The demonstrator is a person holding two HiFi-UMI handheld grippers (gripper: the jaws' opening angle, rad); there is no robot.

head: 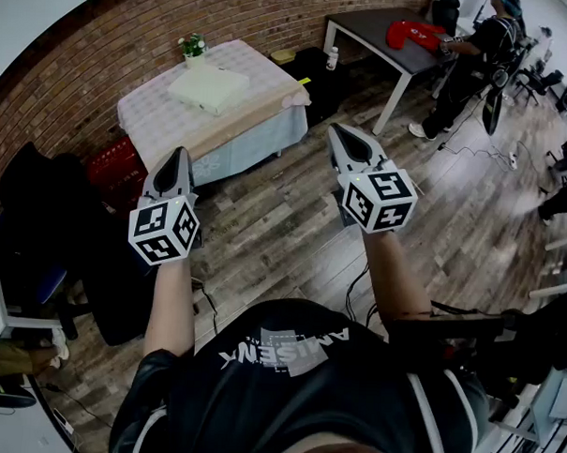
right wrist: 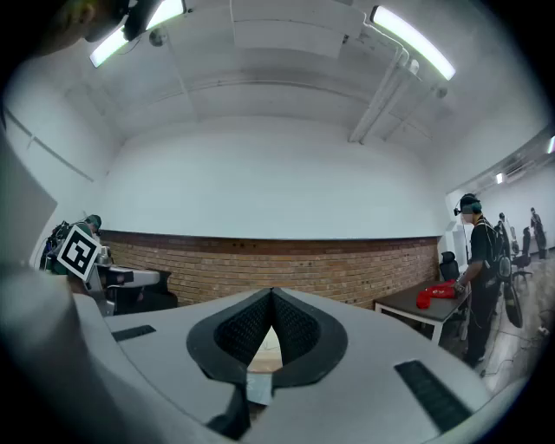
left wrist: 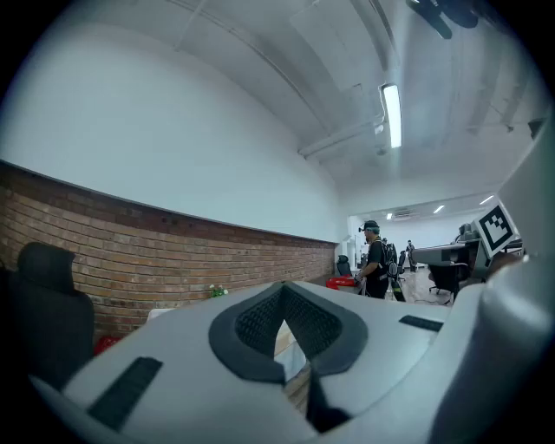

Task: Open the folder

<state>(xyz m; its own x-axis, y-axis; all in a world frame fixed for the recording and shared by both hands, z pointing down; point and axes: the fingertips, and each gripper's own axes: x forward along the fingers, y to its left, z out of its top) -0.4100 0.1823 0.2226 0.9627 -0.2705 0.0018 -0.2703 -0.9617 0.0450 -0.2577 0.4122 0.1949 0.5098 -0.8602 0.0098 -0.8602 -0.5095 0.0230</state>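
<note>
Jaws together and empty on left gripper (head: 179,160) and right gripper (head: 342,134), both level. Pale folder (head: 210,88) lies on clothed tabletop (head: 157,121), well ahead of both. Likely risks: arriving closed shoves folder; pinching low snags cloth instead of cover.
</note>
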